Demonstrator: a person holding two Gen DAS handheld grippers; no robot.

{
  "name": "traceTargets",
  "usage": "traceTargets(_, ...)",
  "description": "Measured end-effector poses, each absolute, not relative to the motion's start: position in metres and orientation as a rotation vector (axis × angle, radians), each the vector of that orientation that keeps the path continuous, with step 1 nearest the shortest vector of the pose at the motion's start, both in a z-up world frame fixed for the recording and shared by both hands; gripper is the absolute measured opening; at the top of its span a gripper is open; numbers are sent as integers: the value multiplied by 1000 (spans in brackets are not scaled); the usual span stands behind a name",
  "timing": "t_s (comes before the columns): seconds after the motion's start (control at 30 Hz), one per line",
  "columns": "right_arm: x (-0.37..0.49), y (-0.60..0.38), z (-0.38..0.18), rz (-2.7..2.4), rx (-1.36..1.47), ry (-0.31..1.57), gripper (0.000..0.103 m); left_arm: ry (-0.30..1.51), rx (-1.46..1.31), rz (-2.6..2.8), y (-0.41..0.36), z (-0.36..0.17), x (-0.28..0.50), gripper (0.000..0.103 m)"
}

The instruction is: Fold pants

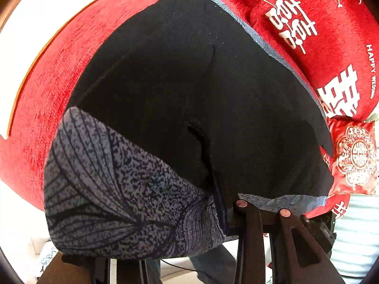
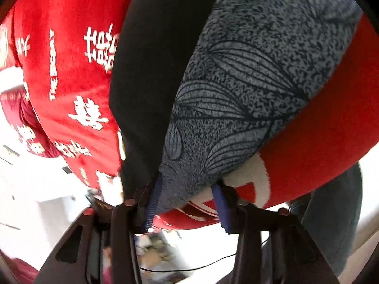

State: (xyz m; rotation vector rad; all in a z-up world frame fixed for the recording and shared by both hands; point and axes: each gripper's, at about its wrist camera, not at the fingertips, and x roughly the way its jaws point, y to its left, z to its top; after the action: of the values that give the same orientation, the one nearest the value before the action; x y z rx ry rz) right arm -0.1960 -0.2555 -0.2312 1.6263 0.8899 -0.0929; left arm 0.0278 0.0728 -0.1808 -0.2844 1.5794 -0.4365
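Pants (image 1: pixel 189 99): soft cloth, black on the side now turned up, grey leaf print on the other. They lie spread on a red bed cover (image 1: pixel 47 94), with the near left corner turned back so the print shows. Red cushions (image 1: pixel 319 35) with white lettering sit along the far right edge, close to the cloth.

Left tongs (image 1: pixel 260 207): jaws nearly together at the near edge of the pants, where black and printed layers meet. They look clenched on that edge, though the pads themselves are partly hidden by cloth.

Right tongs (image 2: pixel 187 201): view is blurred. The printed cloth runs down between the blue pads; the pad on the picture's left (image 2: pixel 154 198) lies against the fabric, the other stands just apart. Cannot tell whether this grip is firm.

Handling, as judgement:
- Light, limp, no stiffness; it will drape and sag between two held points.
- Not fragile; a firm pinch does no harm.
- Thin layers may slip apart, so pinch through both layers at a hem or seam.
- Best holds: two corners of one edge, kept taut and level.
- Risk: dragging the bed cover along with it.
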Motion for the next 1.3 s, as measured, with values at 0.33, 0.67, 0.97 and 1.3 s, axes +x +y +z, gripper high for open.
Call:
traceTargets(0.33,-119,-313,-149,27,1431,928,6,1485,-337,-415,58,-110,70,20)
traceTargets(0.67,51,-404,-150,150,1230,1027,6,1348,-259,-373,-23,-113,197,20)
traceTargets(0.97,136,-425,-239,125,1157,1230,9,1416,-209,-209,-53,-183,252,21)
traceTargets(1.3,121,-397,-162,248,954,1207,50,1328,-75,-129,-32,-110,229,70)
